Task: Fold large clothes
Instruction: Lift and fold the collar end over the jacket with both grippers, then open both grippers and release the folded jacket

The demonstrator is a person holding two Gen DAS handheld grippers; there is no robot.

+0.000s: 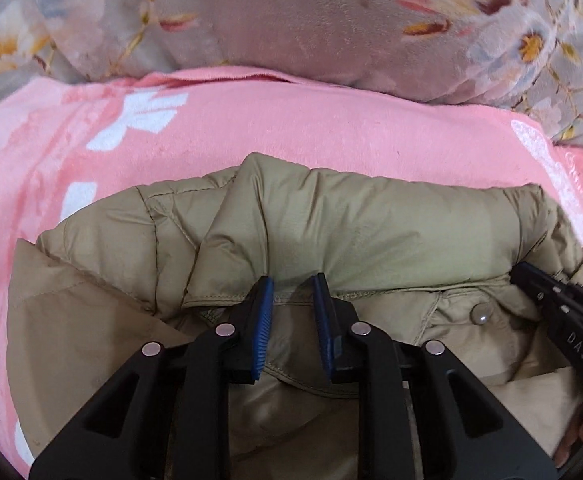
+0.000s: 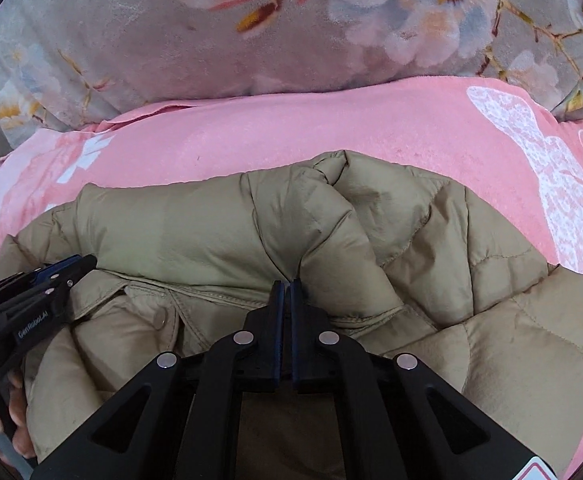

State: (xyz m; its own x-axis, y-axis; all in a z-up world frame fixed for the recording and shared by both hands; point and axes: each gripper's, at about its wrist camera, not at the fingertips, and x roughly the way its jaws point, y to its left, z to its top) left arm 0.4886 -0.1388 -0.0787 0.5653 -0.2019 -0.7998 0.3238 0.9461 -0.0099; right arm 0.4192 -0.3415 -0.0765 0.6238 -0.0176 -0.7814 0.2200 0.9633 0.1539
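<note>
Khaki puffer jacket point(image 1: 331, 224) lies bunched on the pink blanket point(image 1: 251, 120), roughly centred in both wrist views; grey floral quilt point(image 1: 291, 12) sits behind the blanket at the far side. From my left wrist feed: left gripper point(image 1: 291, 284) has its blue pads a little apart, tips at the stitched hem edge of the jacket; a strip of fabric shows in the gap, pads not visibly pressing on it, so I read it as released. Metal snap button point(image 1: 480, 314) sits on the placket just to the right of that gripper. Right gripper point(image 2: 287, 283) is clenched, pads together with only a hairline between them; tips rest against the jacket seam under a puffy fold; I cannot tell whether any fabric is pinched in there. The two grippers are near each other along the same hem; each one appears at the edge of the other's view. Fingers point(image 2: 17, 400) of the person's hand are visible on the left gripper's handle.
</note>
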